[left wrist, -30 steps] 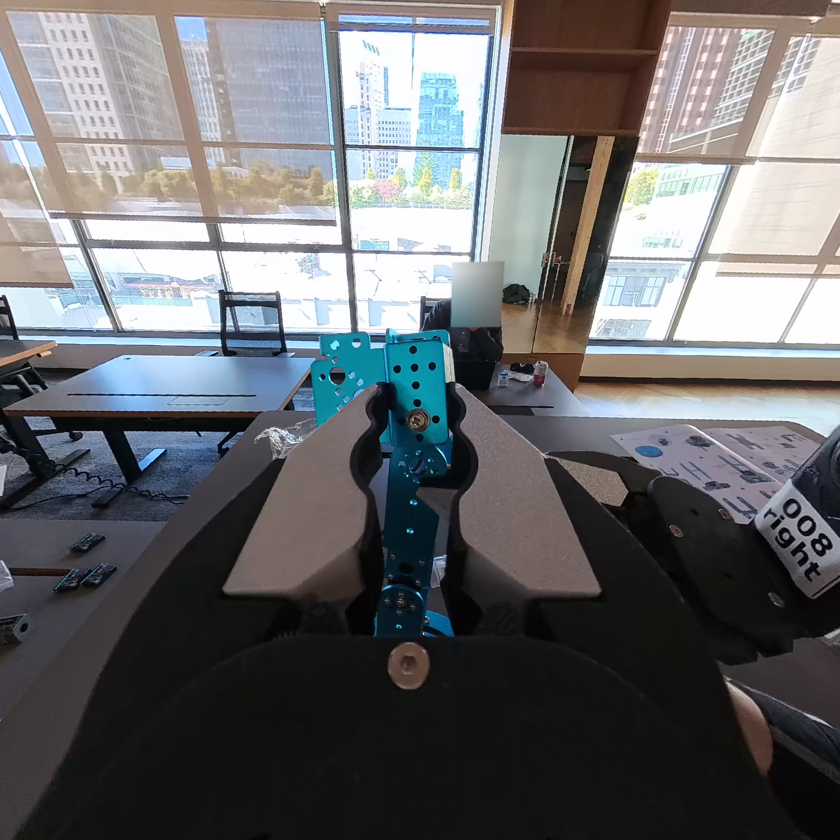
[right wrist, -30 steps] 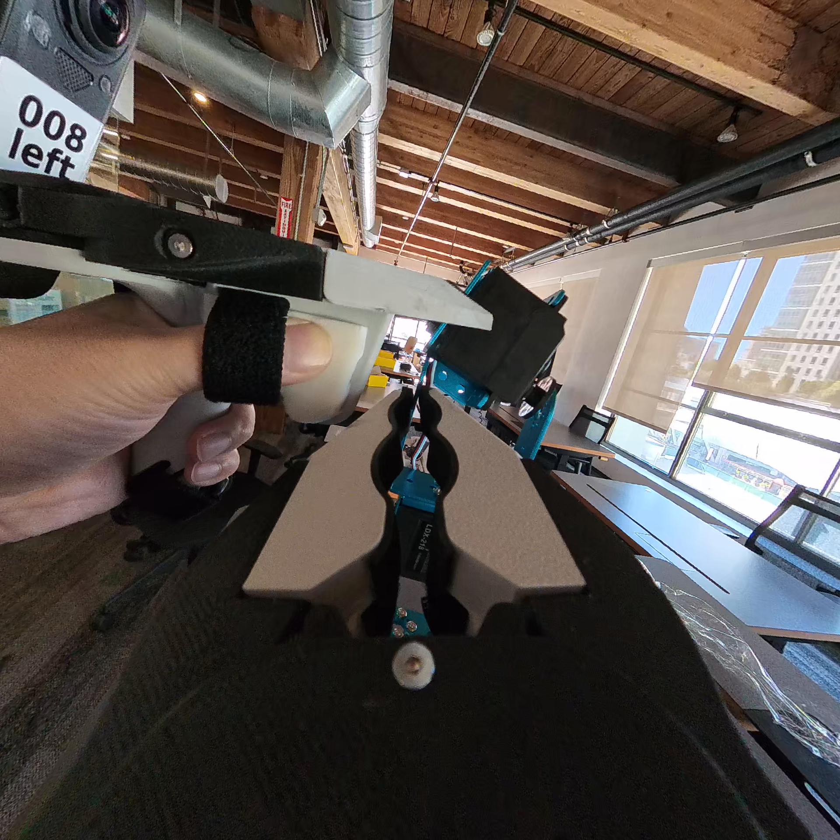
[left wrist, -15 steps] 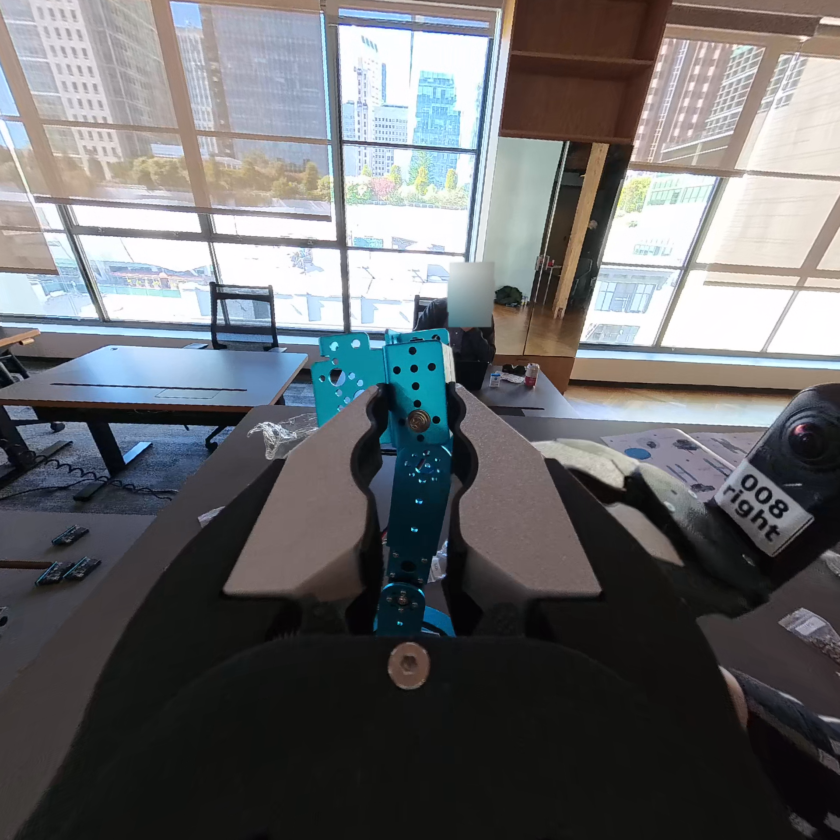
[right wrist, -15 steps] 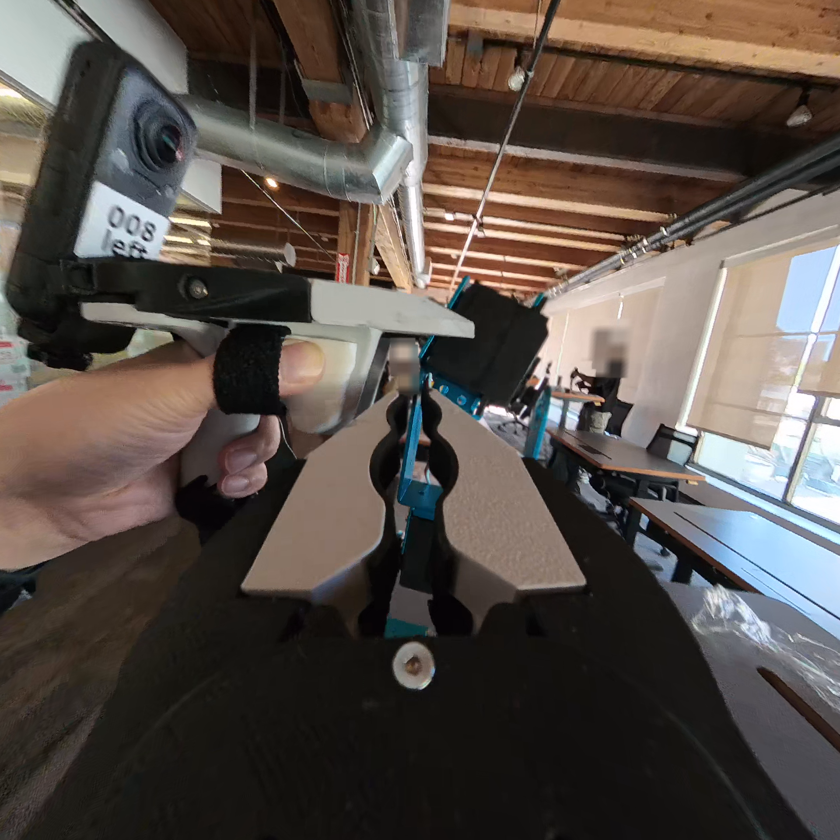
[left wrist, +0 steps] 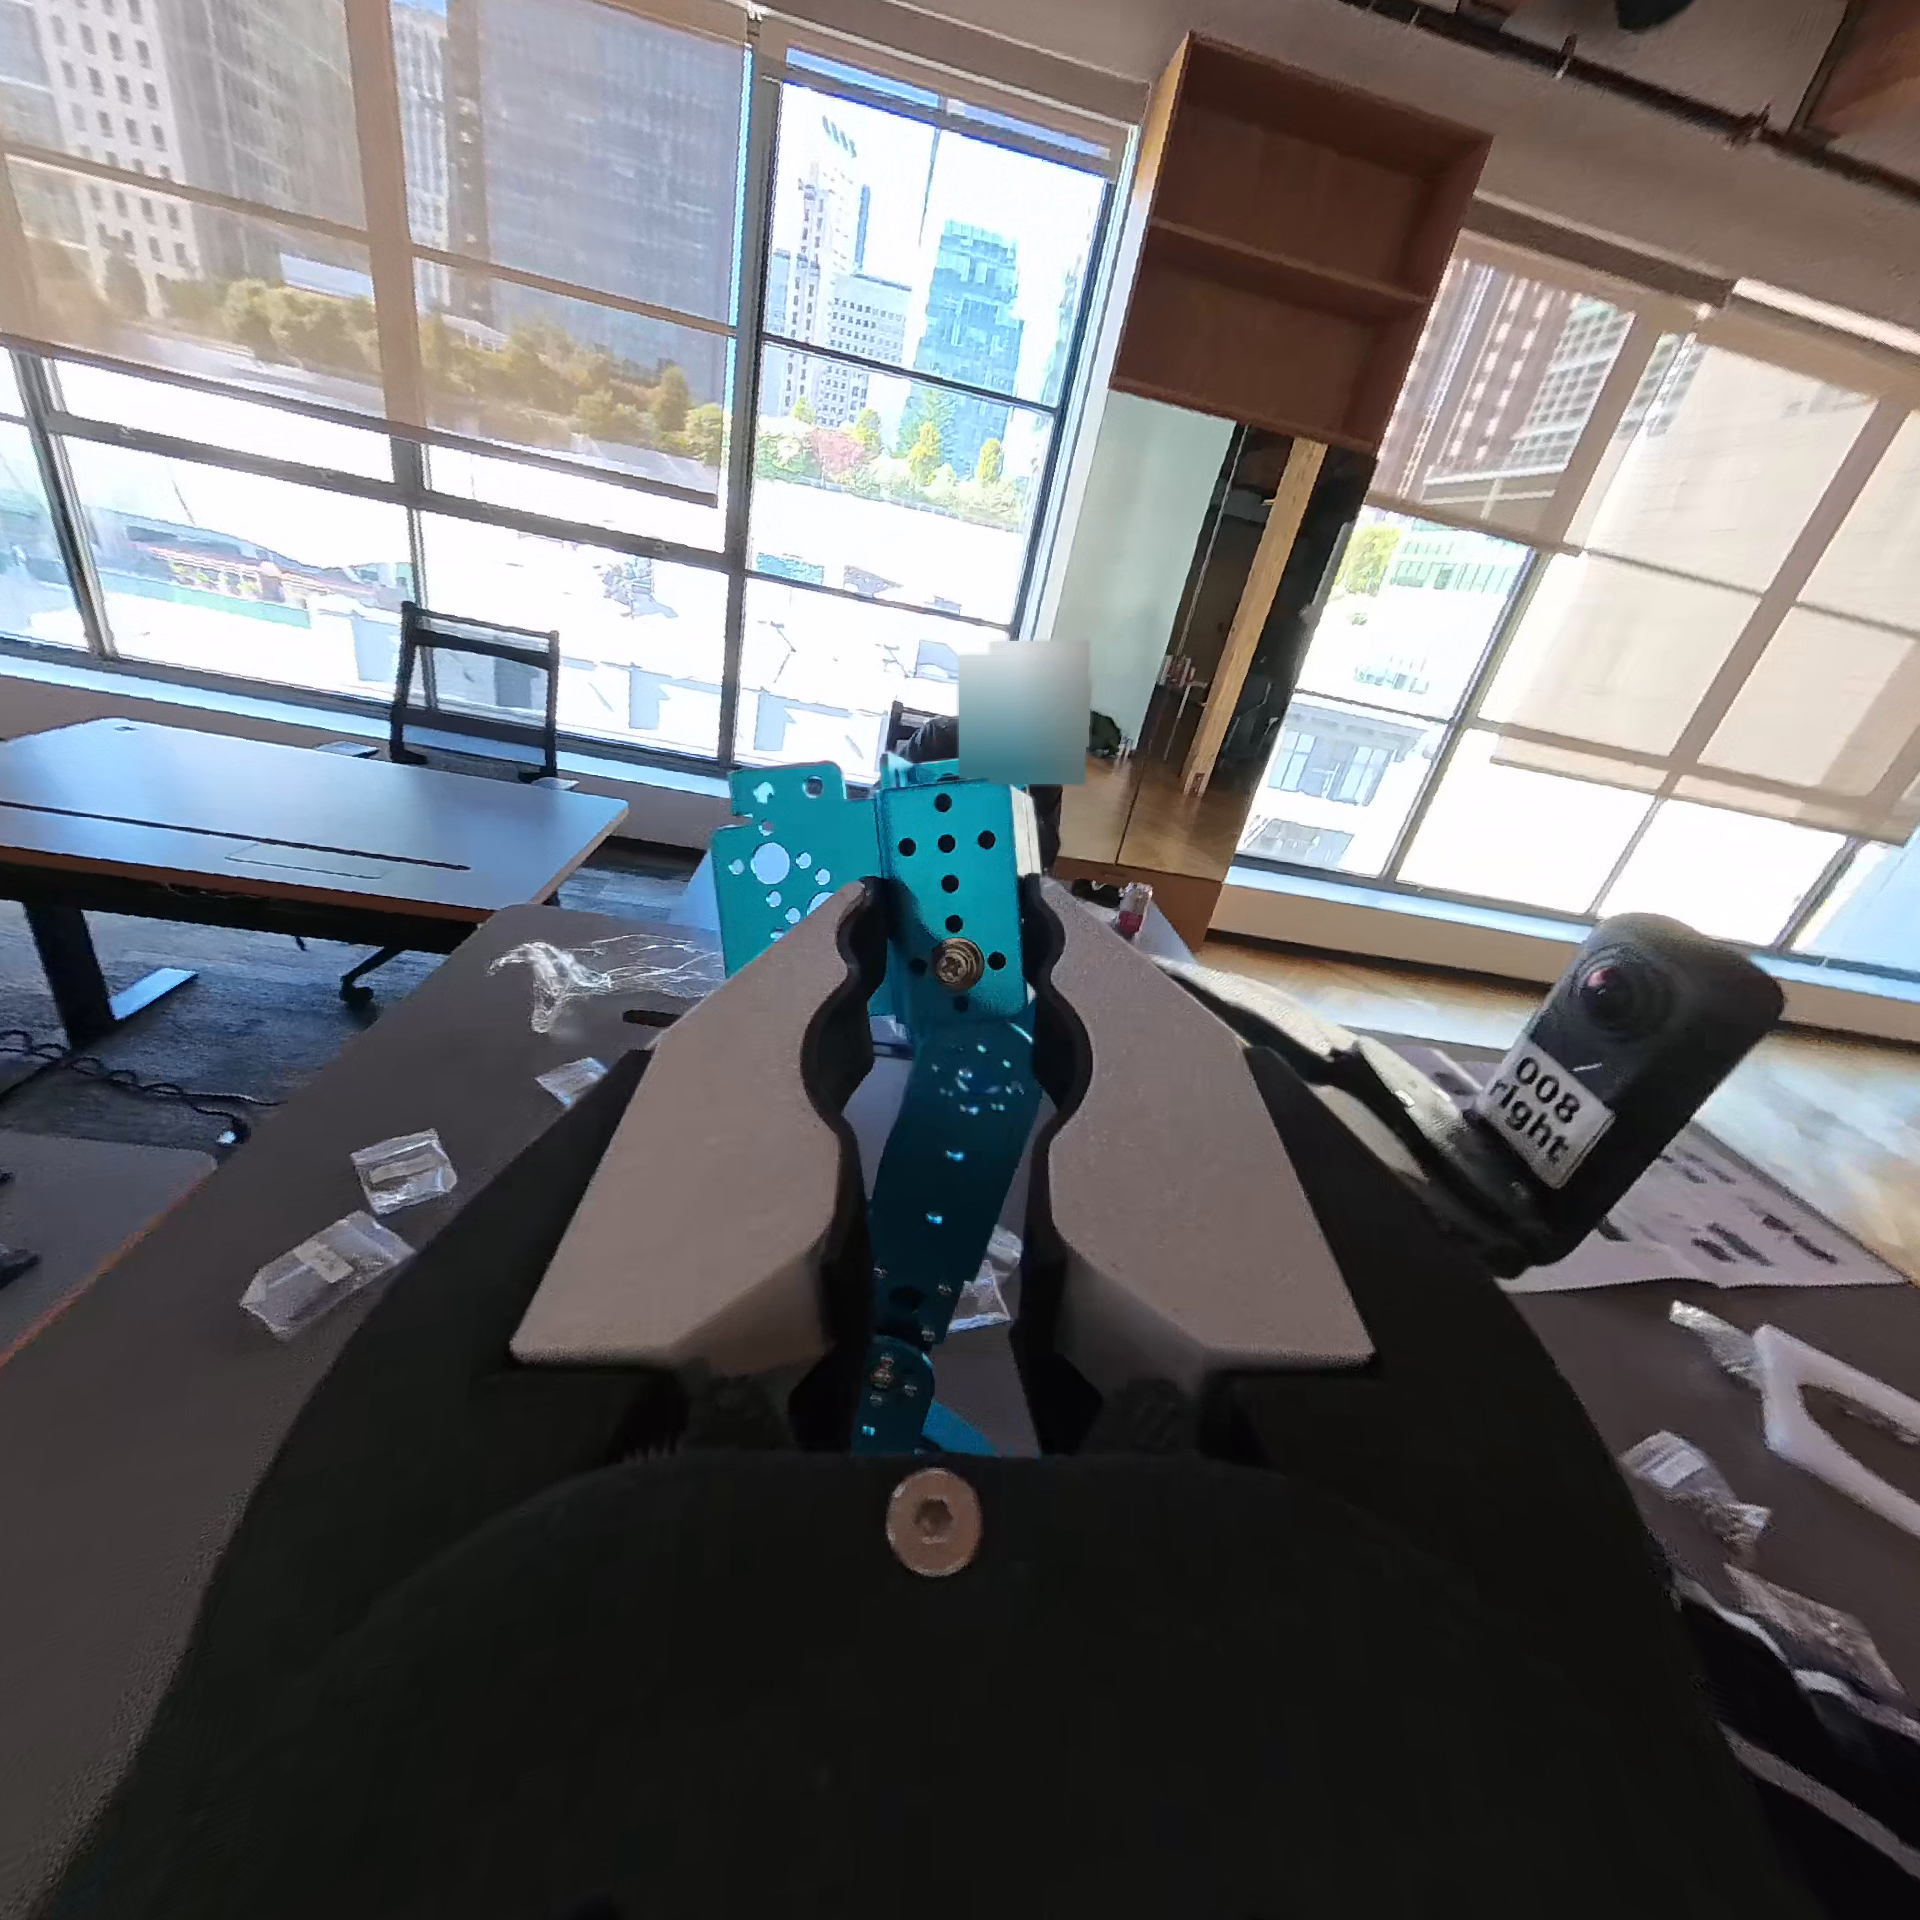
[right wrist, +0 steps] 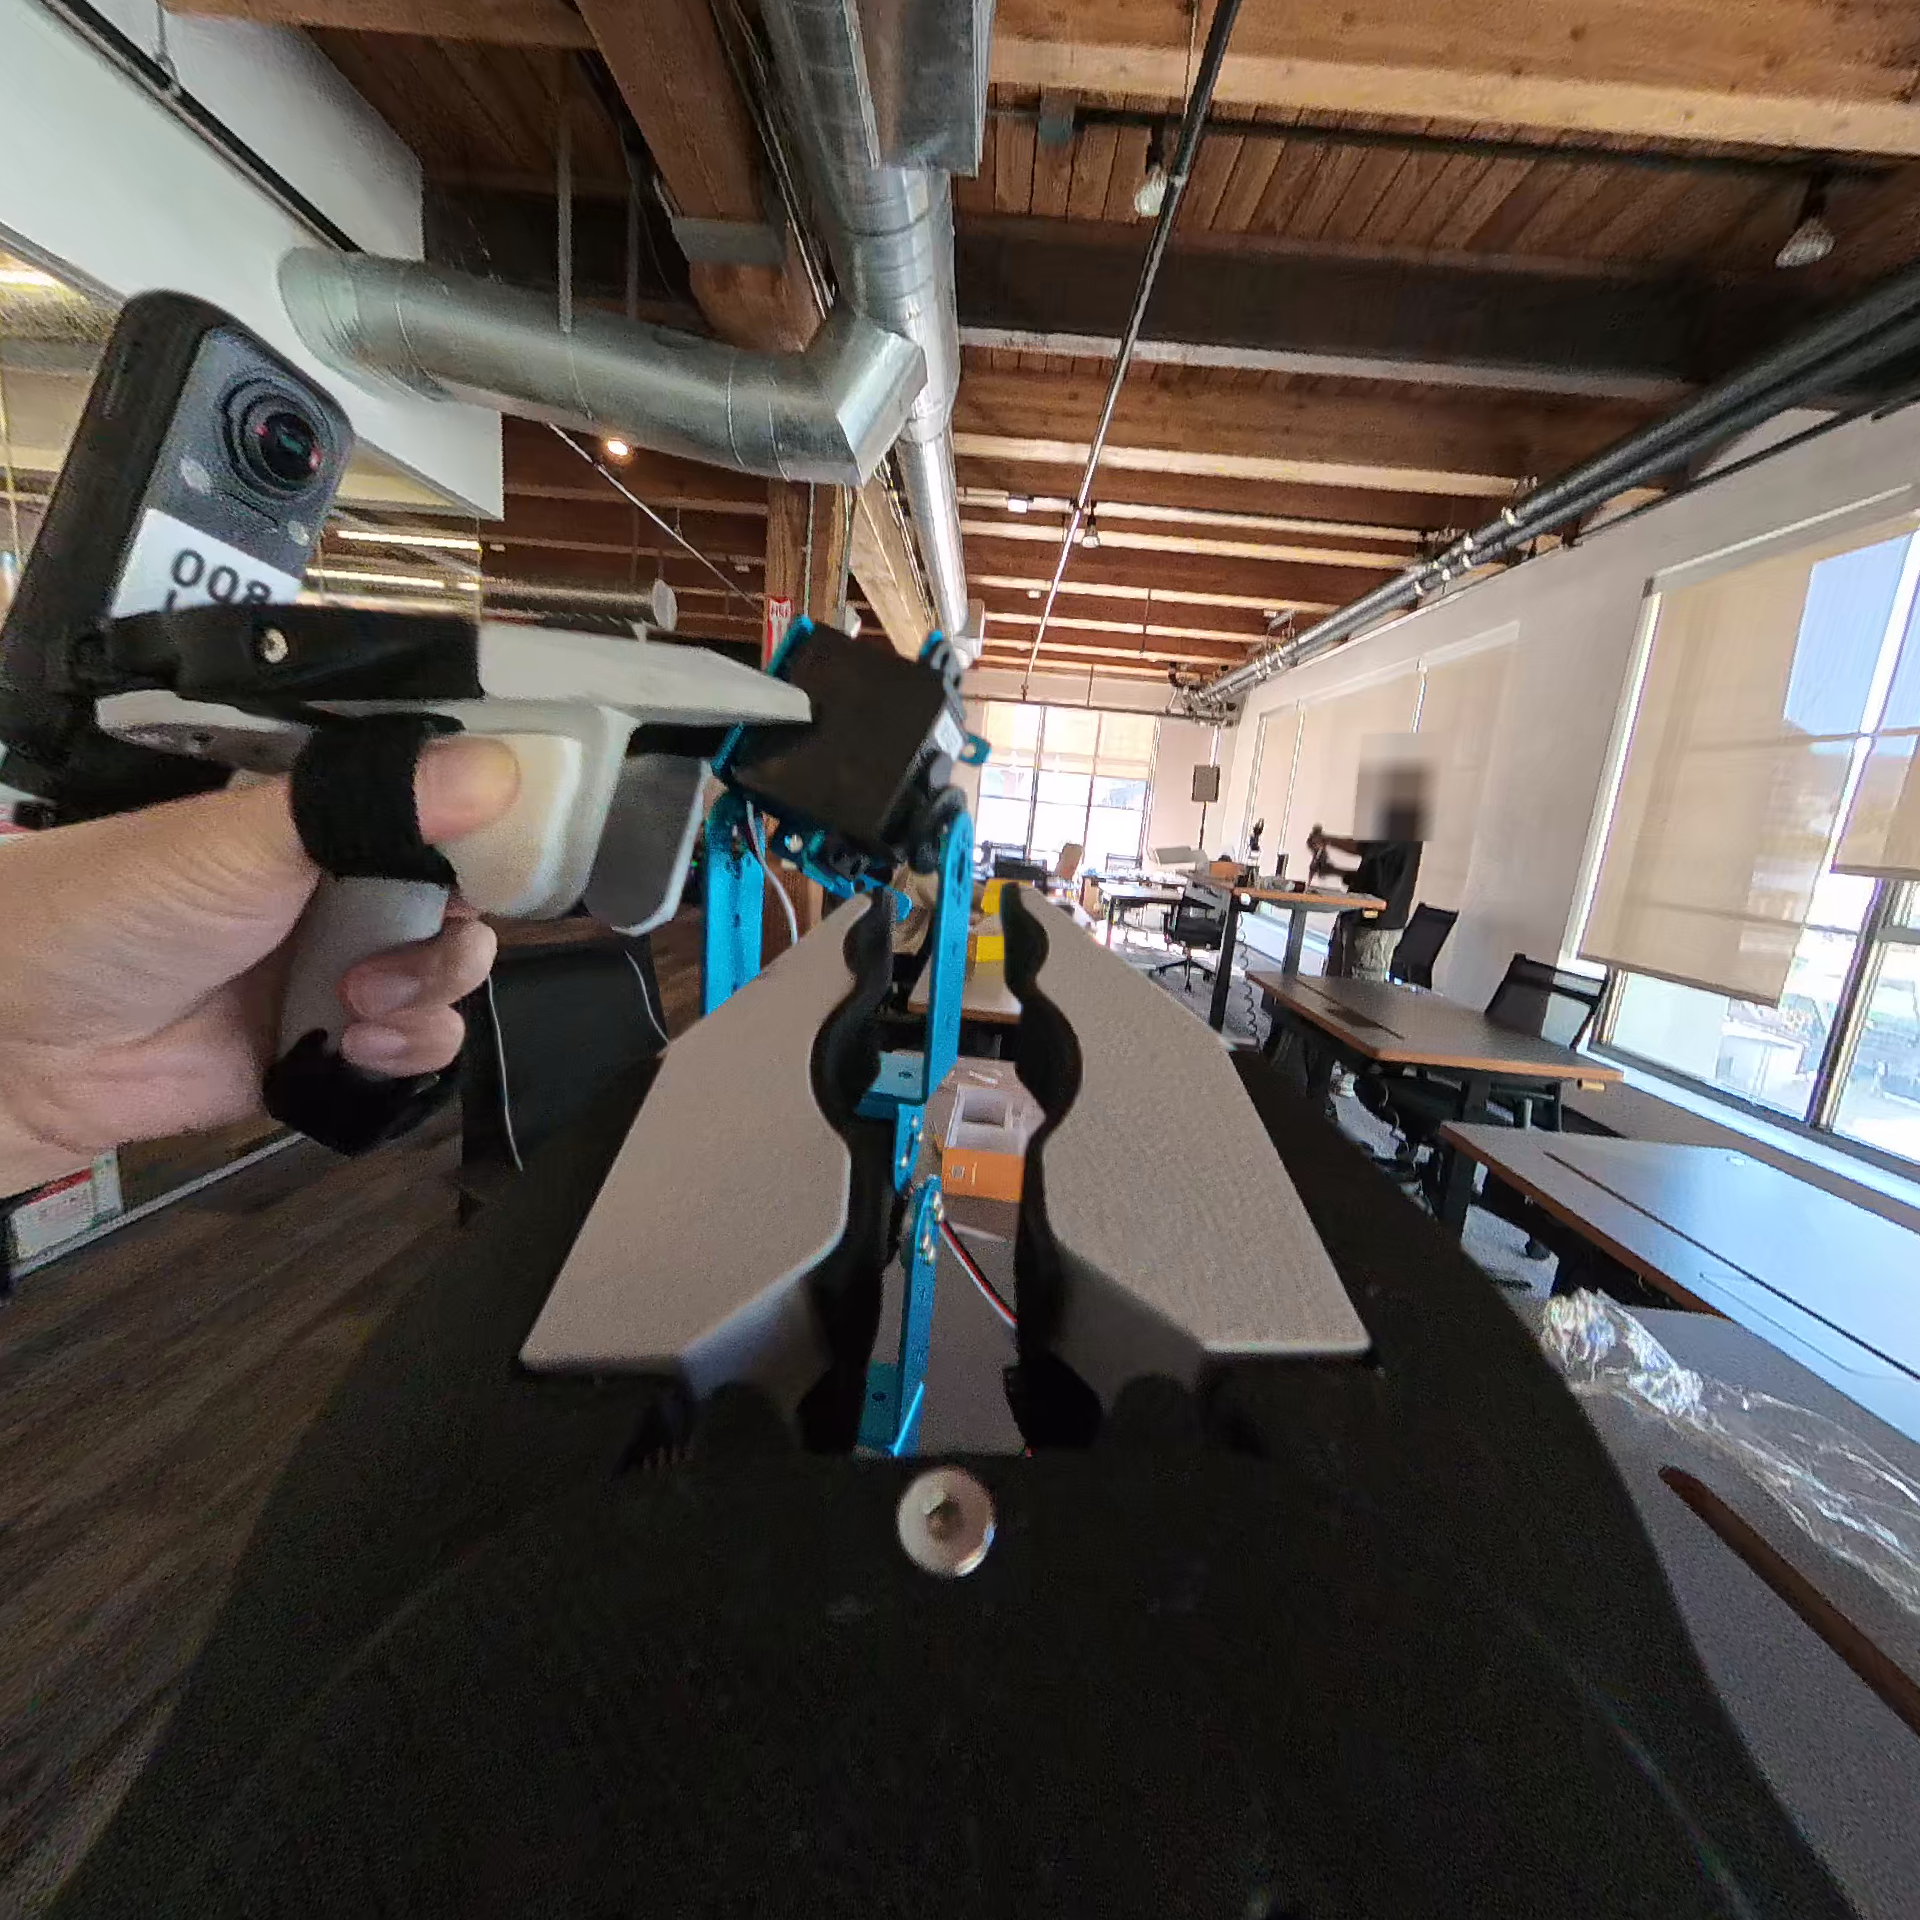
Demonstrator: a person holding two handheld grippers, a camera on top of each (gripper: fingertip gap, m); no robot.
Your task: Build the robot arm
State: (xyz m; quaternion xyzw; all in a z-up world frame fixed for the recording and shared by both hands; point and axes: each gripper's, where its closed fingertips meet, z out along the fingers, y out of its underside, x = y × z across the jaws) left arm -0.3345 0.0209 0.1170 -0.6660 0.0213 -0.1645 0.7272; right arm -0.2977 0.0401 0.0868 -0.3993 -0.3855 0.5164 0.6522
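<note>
Left wrist view puts a dark tabletop [left wrist: 208, 1434] across the lower frame, strewn with loose items. Rising from bottom centre to mid-frame is the blue metal assembly [left wrist: 951, 1143], a perforated strip topped by a bracket. It is carried above the tabletop. The left tongs [left wrist: 945, 904] are clenched on that bracket, their pads pressed against both of its sides.

In the right wrist view the right tongs [right wrist: 940, 899] stand parted. A thin blue strip of the same assembly runs edge-on up between them, with a gap on either side (no contact that I can make out). At upper centre a black servo [right wrist: 852, 748] sits at the top of the assembly. A hand [right wrist: 156, 935] at left grips the other tool's handle.

Smaller still are a printed sheet [left wrist: 1745, 1236] at right, a white foam piece [left wrist: 1829, 1403] at the right edge, and small plastic bags [left wrist: 400, 1169] at left.

The assembly's base is hidden behind the black tong bodies, and the bags' contents are too small to tell.
</note>
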